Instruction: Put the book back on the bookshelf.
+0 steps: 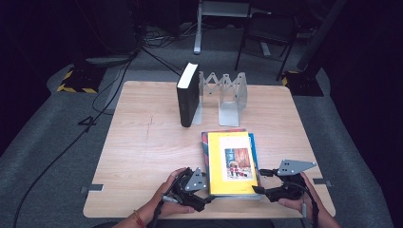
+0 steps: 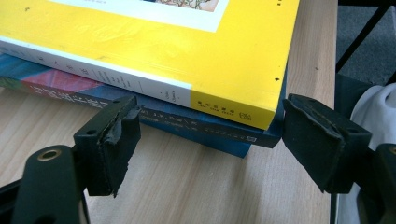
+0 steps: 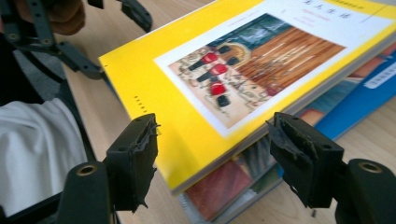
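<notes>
A yellow book (image 1: 231, 162) with a picture on its cover lies on top of a flat stack of blue books (image 1: 205, 142) near the table's front edge. My left gripper (image 1: 205, 194) is open at the stack's near left corner; in the left gripper view the yellow book's spine (image 2: 140, 79) and a blue book (image 2: 219, 135) lie just beyond its pads (image 2: 116, 140). My right gripper (image 1: 259, 183) is open at the stack's near right corner, its jaws either side of the yellow book's (image 3: 196, 93) edge without clamping it.
A black book (image 1: 187, 95) stands upright against a grey folding metal bookend rack (image 1: 228, 95) at the back of the wooden table (image 1: 142, 152). A chair (image 1: 266, 33) and cables lie on the floor behind. The left half of the table is bare wood.
</notes>
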`<act>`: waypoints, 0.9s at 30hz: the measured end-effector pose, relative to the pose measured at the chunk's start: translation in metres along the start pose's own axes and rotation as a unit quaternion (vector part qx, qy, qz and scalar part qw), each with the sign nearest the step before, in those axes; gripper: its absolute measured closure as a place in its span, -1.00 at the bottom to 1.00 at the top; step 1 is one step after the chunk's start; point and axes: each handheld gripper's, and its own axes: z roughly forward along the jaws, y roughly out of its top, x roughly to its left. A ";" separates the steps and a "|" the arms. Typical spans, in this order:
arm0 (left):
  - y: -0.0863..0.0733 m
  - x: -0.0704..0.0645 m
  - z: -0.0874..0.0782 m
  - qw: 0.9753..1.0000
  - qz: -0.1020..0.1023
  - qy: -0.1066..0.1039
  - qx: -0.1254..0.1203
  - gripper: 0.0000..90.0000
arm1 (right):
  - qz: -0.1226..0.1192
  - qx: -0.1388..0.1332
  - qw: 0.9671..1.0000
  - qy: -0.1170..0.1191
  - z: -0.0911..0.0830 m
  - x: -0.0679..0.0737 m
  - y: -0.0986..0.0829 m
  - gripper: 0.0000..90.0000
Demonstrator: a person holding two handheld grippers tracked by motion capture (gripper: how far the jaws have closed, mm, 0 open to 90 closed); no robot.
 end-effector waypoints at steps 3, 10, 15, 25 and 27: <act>-0.002 0.005 -0.005 1.000 0.001 0.017 -0.001 -0.52 | -0.010 0.008 1.000 -0.014 0.008 -0.004 0.006 -0.28; -0.009 0.016 -0.010 1.000 -0.015 0.018 -0.002 -0.56 | 0.010 0.028 1.000 -0.006 0.027 -0.021 0.010 -0.32; -0.015 0.030 -0.021 0.999 -0.031 0.028 -0.020 -0.48 | 0.015 0.039 0.999 0.004 0.039 -0.028 0.018 -0.42; -0.012 0.066 -0.005 0.995 -0.061 0.083 -0.003 -0.48 | 0.041 0.051 0.998 0.012 0.047 -0.042 0.023 -0.54; -0.009 0.070 -0.001 0.994 -0.058 0.087 -0.004 -0.47 | 0.038 0.054 0.998 0.015 0.048 -0.042 0.023 -0.55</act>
